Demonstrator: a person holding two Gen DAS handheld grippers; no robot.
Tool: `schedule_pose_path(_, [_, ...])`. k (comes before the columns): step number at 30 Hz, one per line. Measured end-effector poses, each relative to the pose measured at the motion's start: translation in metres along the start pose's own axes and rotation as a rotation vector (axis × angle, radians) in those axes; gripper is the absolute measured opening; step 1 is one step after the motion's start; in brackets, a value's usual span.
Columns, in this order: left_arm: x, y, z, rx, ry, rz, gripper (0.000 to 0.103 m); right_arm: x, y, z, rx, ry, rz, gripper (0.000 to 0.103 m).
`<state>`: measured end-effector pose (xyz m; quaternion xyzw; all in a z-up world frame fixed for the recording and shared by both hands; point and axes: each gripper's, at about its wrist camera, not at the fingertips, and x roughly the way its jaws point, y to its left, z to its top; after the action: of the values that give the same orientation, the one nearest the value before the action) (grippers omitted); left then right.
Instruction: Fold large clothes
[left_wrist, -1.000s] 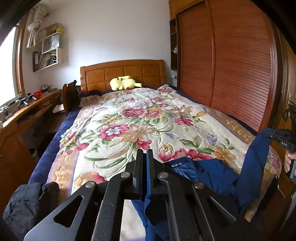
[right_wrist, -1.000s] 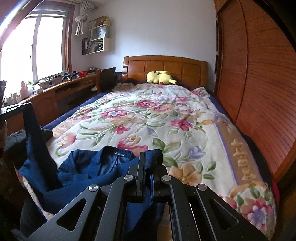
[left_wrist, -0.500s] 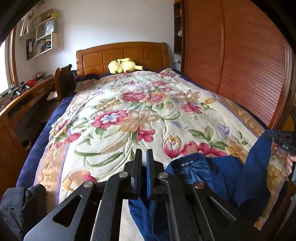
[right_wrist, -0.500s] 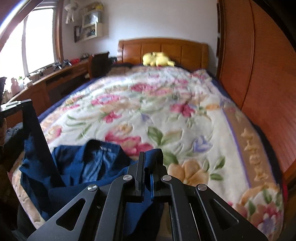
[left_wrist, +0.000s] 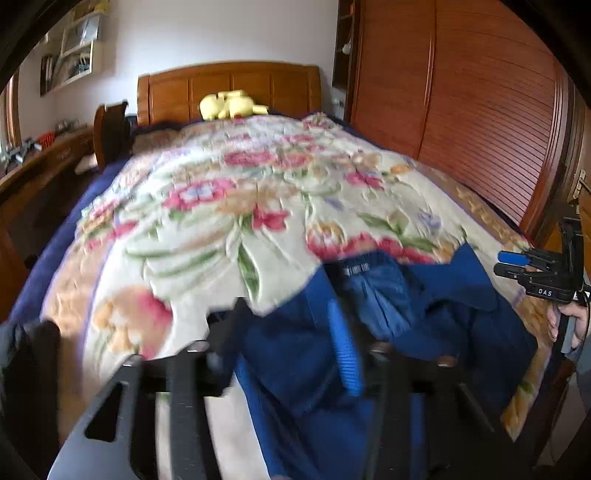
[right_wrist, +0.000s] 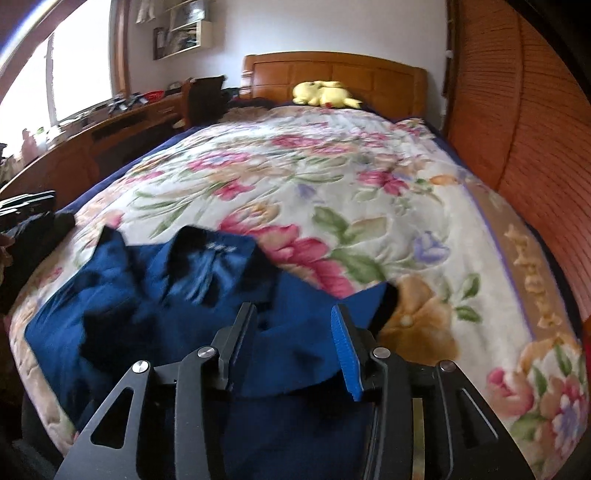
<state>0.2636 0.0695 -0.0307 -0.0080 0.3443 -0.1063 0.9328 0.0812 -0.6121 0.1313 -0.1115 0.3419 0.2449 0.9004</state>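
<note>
Both grippers, left gripper (left_wrist: 291, 332) and right gripper (right_wrist: 291, 339): jaws opening, nothing pinched; blue garment (right_wrist: 147, 295) below on bed (right_wrist: 369, 206), collar pointing toward headboard, equally near.

Soft daylight from the window (right_wrist: 79, 70), motion blur, fisheye-bent dark edges.

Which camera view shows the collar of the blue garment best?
The right wrist view: the collar lies whole and unobstructed on the floral blanket. The left wrist view shows the collar too, but blurred and off to one side.
</note>
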Motion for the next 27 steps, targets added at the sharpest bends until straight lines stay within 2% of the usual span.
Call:
schedule_pose_path(1, [-0.001, 0.0, -0.007, -0.01, 0.005, -0.007, 0.067, 0.0, 0.008, -0.003, -0.017, 0.009, 0.018, 0.044])
schedule_pose_path(2, [-0.001, 0.0, -0.013, -0.017, 0.014, -0.012, 0.069, 0.002, 0.013, -0.007, -0.033, 0.017, 0.033, 0.044])
schedule_pose_path(6, [-0.005, 0.0, -0.04, -0.048, 0.042, -0.002, 0.069, 0.01, 0.027, -0.014, -0.097, 0.051, 0.043, 0.045])
schedule_pose_path(12, [-0.01, 0.0, -0.067, -0.056, 0.075, 0.029, 0.07, 0.011, 0.035, -0.014, -0.112, 0.076, 0.084, 0.047])
schedule_pose_path(16, [-0.015, -0.001, -0.08, -0.048, 0.084, 0.039, 0.07, 0.029, 0.035, -0.018, -0.173, 0.142, 0.039, 0.048])
schedule_pose_path(20, [-0.019, -0.001, -0.09, -0.053, 0.091, 0.04, 0.07, 0.059, 0.023, -0.016, -0.245, 0.217, -0.09, 0.048])
schedule_pose_path(21, [-0.019, -0.001, -0.091, -0.052, 0.091, 0.041, 0.07, 0.065, 0.018, -0.013, -0.247, 0.219, -0.092, 0.047])
schedule_pose_path(22, [-0.02, -0.002, -0.092, -0.052, 0.091, 0.044, 0.07, 0.071, 0.012, -0.007, -0.25, 0.214, -0.095, 0.03])
schedule_pose_path(24, [-0.021, -0.002, -0.093, -0.051, 0.091, 0.048, 0.07, 0.085, 0.005, 0.007, -0.252, 0.221, -0.1, 0.013])
schedule_pose_path(27, [-0.024, -0.001, -0.092, -0.052, 0.081, 0.054, 0.07, 0.102, -0.004, 0.038, -0.217, 0.192, -0.112, 0.01])
